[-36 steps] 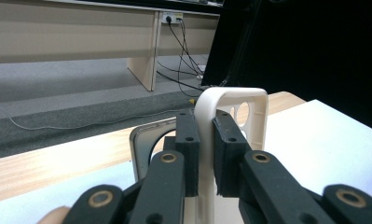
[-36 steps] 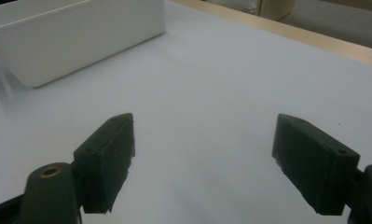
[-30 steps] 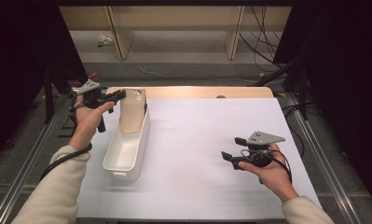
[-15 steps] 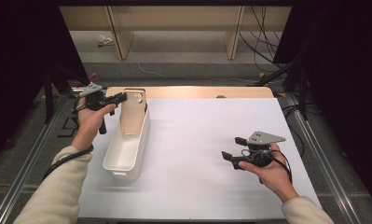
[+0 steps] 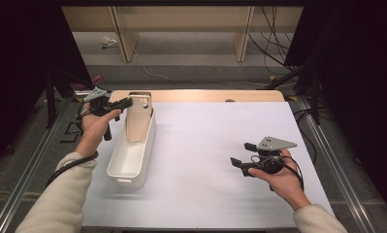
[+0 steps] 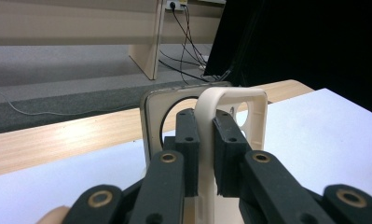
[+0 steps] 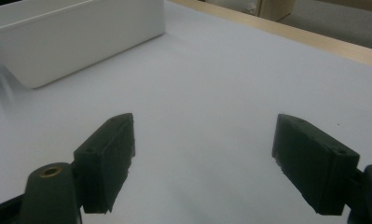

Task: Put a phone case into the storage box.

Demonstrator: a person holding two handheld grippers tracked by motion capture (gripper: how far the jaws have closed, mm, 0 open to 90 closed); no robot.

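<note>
A long white bin lies on the left of the white table top. At its far end a cream, frame-like panel stands upright in the bin. My left gripper reaches in from the left and is shut on that panel's edge. In the left gripper view the two pads pinch the cream rim between them, with a tan board with a round hole close behind it. My right gripper rests low over the table at the right, open, with bare table between its jaws. The bin's white wall lies beyond it.
A wooden strip runs along the table's far edge, with grey floor, shelf legs and cables beyond. Metal rails flank the table. Dark curtains stand at both sides.
</note>
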